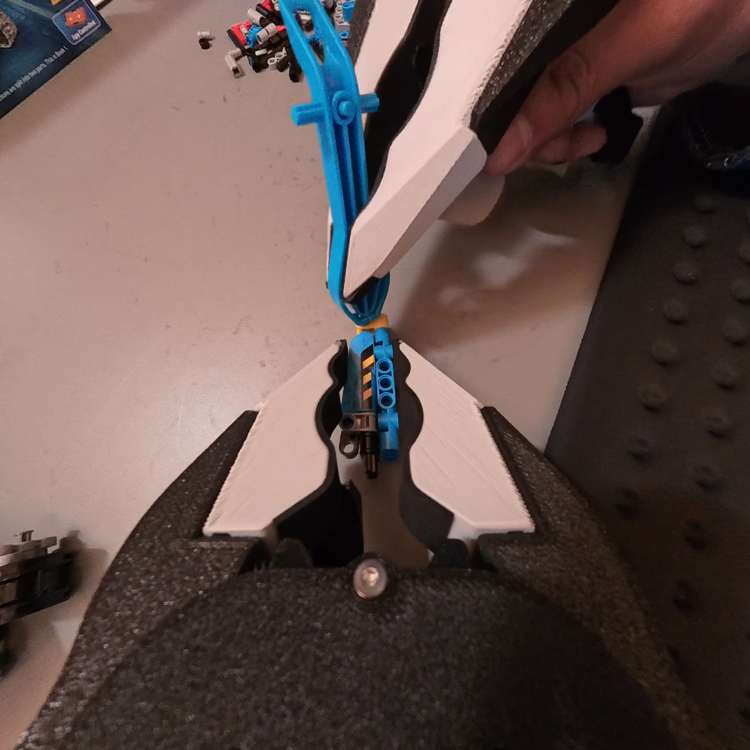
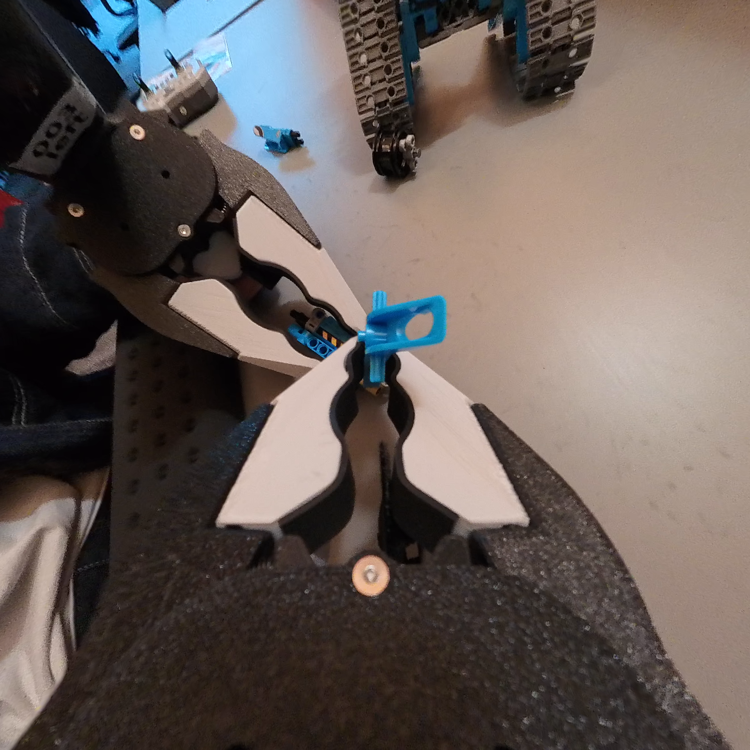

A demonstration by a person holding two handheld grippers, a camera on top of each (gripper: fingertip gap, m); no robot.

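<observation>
Right hand-held gripper [image 2: 371,365] closed on long blue plastic tool [image 2: 399,322], seen end-on, loop end sticking up past the tips. Left hand-held gripper [image 2: 345,335] comes in from upper left, tips meeting right one's, clamped on small blue brick assembly [image 2: 320,341] with yellow-black stripes. Beige tabletop [image 2: 568,324] beneath. Tracked brick vehicle [image 2: 466,69] far side, grey treads, blue frame. Small loose blue part [image 2: 280,139] near it. Grey-white box [image 2: 182,91] upper left. Denim fabric [image 2: 36,284] at left edge.

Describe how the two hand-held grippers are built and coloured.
Both the left hand-held gripper and the right hand-held gripper have grainy black bodies, white wedge-shaped fingers lined with wavy black pads, and a silver screw at the base. No cables show.
</observation>
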